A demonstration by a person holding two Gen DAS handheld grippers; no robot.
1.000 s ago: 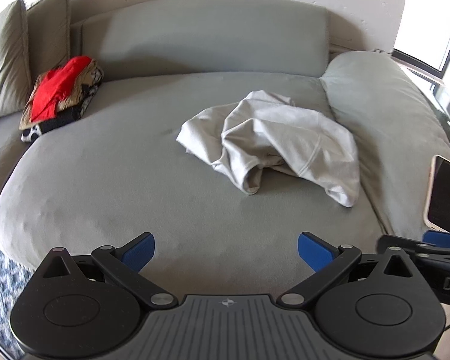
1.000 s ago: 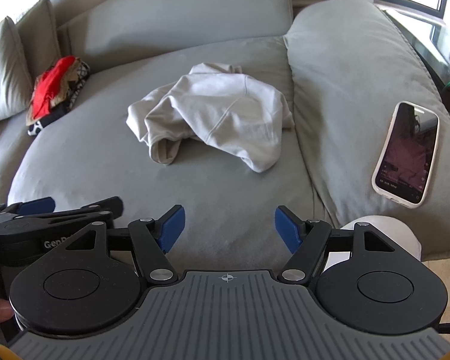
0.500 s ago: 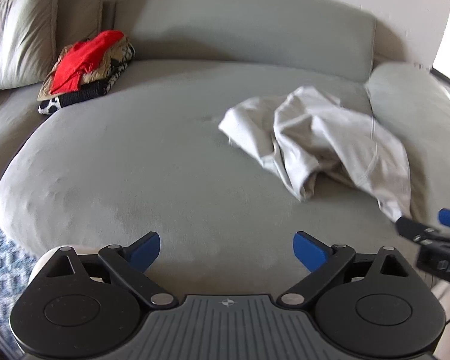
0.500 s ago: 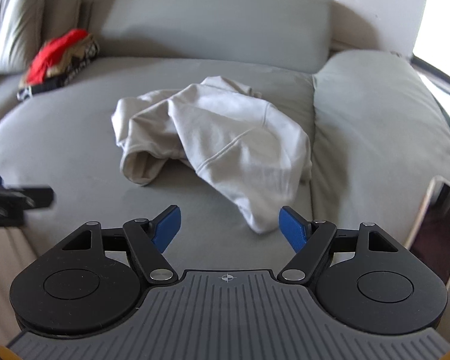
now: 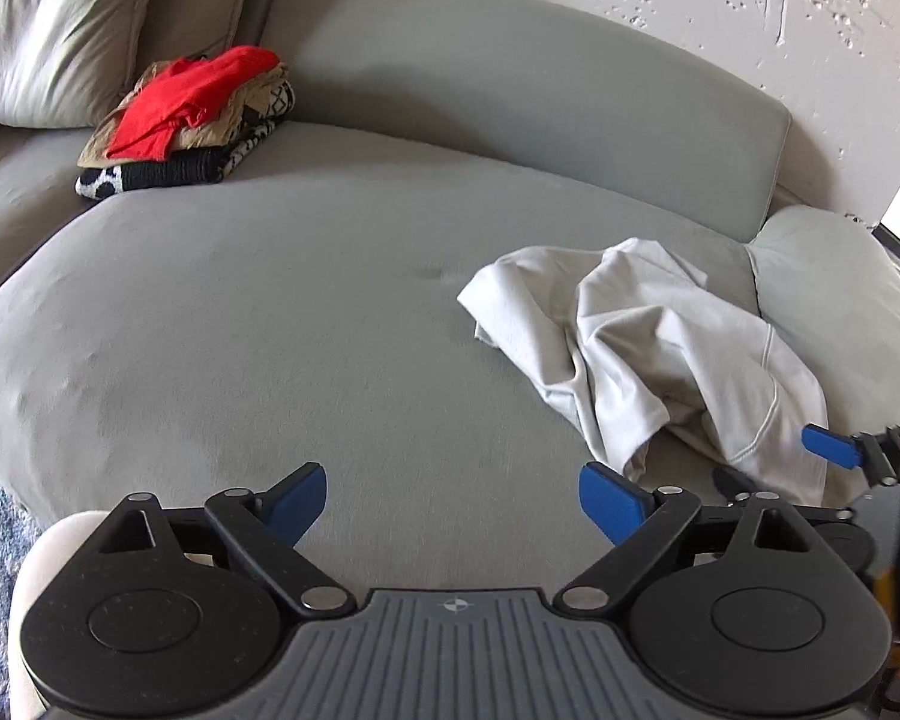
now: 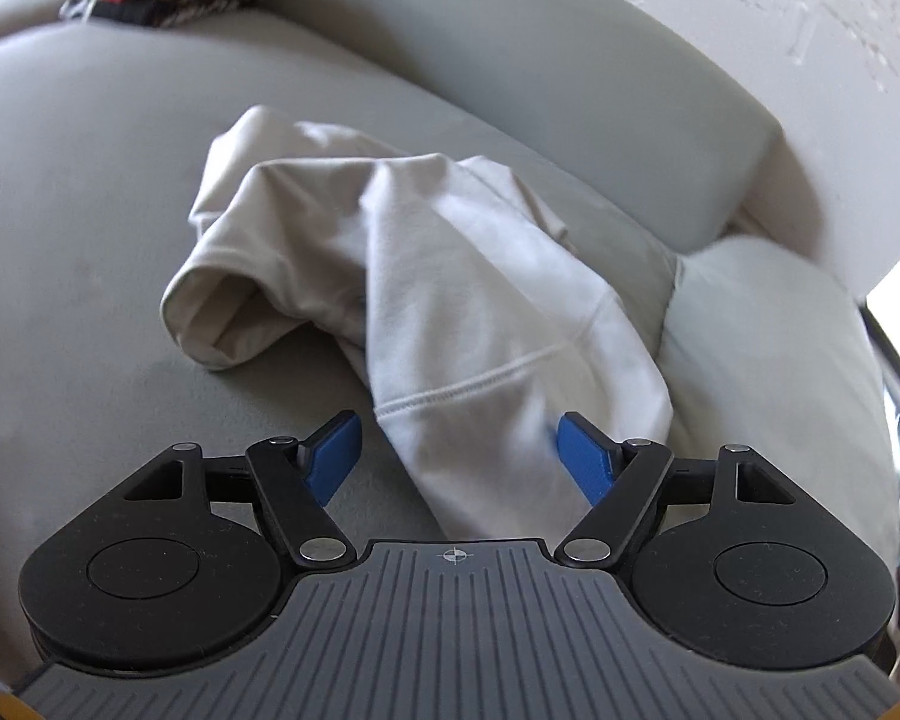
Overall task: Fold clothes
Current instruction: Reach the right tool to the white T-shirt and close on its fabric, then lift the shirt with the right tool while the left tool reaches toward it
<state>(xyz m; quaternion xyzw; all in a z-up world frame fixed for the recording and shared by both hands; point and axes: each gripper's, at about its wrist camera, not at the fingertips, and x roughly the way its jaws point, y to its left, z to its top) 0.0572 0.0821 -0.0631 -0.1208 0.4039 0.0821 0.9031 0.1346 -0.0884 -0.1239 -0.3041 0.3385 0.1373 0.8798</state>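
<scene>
The crumpled white shirt (image 6: pixel 426 276), lying at two o'clock on the grey couch (image 5: pixel 270 312), looks light and limp, best pinched at its stitched hem between the spread-open right gripper (image 6: pixel 457 455), the left gripper (image 5: pixel 453 501) equally wide and empty.

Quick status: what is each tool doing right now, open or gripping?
Left tool: open, holding nothing, over bare sofa cushion.
Right tool: open, holding nothing; the white garment lies between its fingers, ungripped.

crumpled white garment (image 5: pixel 648 354), on grey sofa (image 5: pixel 270 312)
</scene>
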